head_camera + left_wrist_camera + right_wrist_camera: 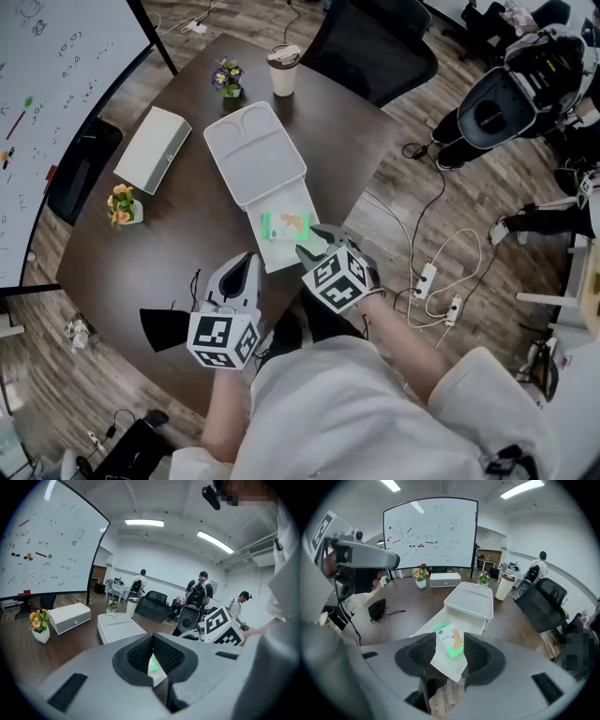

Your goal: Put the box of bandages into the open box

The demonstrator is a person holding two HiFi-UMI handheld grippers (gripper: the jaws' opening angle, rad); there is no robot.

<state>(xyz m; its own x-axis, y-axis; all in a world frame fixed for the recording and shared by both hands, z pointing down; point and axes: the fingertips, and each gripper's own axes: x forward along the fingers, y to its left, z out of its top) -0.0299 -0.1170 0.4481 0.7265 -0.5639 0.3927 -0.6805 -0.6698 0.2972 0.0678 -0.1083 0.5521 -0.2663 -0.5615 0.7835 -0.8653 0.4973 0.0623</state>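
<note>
Dark-brown table (187, 234), wood-plank floor (469, 197), whiteboard (56, 94) far left of white open box (255, 155). Green-white bandage box (284, 225) lies flat in the open box's tray. Right tongs (317, 242) apart, empty, at the tray's near-right edge, just beside the bandage box. Left tongs (246, 267) closed, empty, near the tray's near-left corner.

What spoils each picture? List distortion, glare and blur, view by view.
Head view: evenly lit and sharp, only mild bending at the edges. Left gripper view: strong fisheye bows the whiteboard, the ceiling lights blow out to white, and the corners go dark. Right gripper view: same fisheye and dark rim, yet the box of bandages is sharp.
</note>
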